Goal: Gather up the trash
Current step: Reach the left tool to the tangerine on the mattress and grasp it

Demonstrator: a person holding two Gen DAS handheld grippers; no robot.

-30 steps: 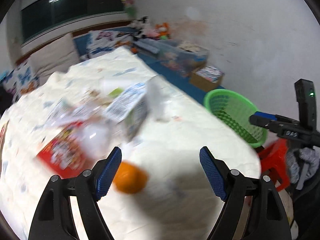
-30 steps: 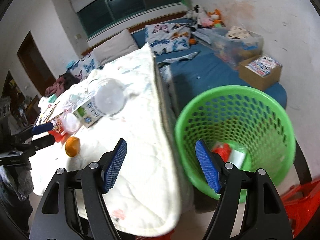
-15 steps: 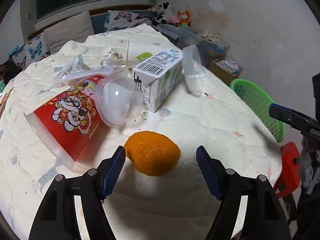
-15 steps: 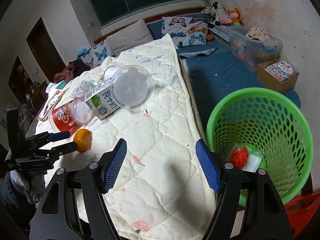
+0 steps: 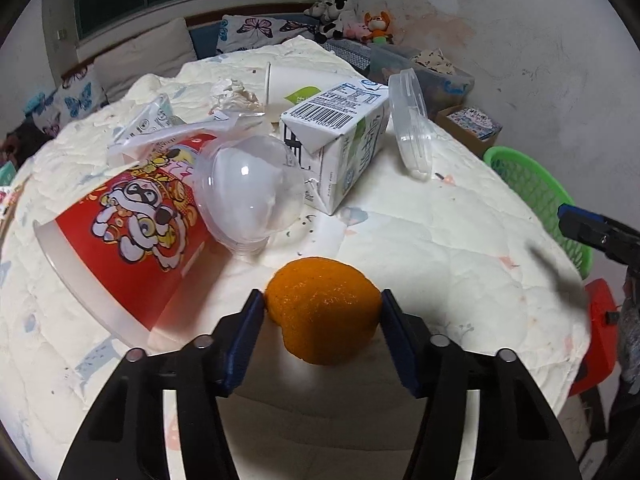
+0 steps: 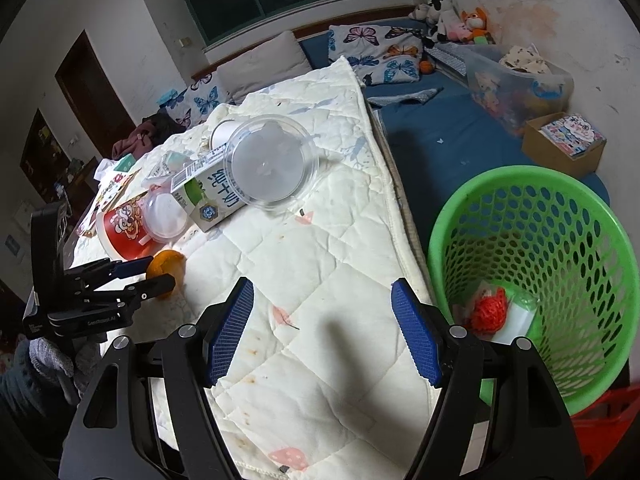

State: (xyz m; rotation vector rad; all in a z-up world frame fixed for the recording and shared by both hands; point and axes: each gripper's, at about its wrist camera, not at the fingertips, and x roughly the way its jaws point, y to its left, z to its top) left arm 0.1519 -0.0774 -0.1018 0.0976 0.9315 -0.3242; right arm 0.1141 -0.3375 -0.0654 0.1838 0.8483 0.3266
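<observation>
1. Grasp stage of trash collection is in hand: the left gripper point(image 5: 323, 312) has its two blue pads pressed against either side of the orange peel point(image 5: 322, 308), which sits on the quilted table cover point(image 5: 440, 248). Whether the peel is already clear of the cloth cannot be told.
2. Right gripper point(image 6: 322, 330) is released, jaws wide apart and holding nothing, poised above the near edge of the cover, beside the green basket point(image 6: 560, 184).
3. Remaining litter lies behind the peel: red paper cup point(image 5: 128, 236) on its side, clear dome lid point(image 5: 252, 196) against it, milk carton point(image 5: 340, 136) next along, a clear round lid point(image 5: 412, 128) leaning on the carton, and crumpled wrappers point(image 5: 236, 96) further back.
4. Basket stands off the table's right-hand edge, well apart from the peel; it already holds a red net and some wrapping point(image 6: 496, 312).
5. Judged next move: lift the peel straight up, carry it rightward across the table past the right gripper, and let go only once over the basket mouth.
6. Risk noted: the peel is soft and hollow-looking; a hard squeeze could fold it out of the pads.
</observation>
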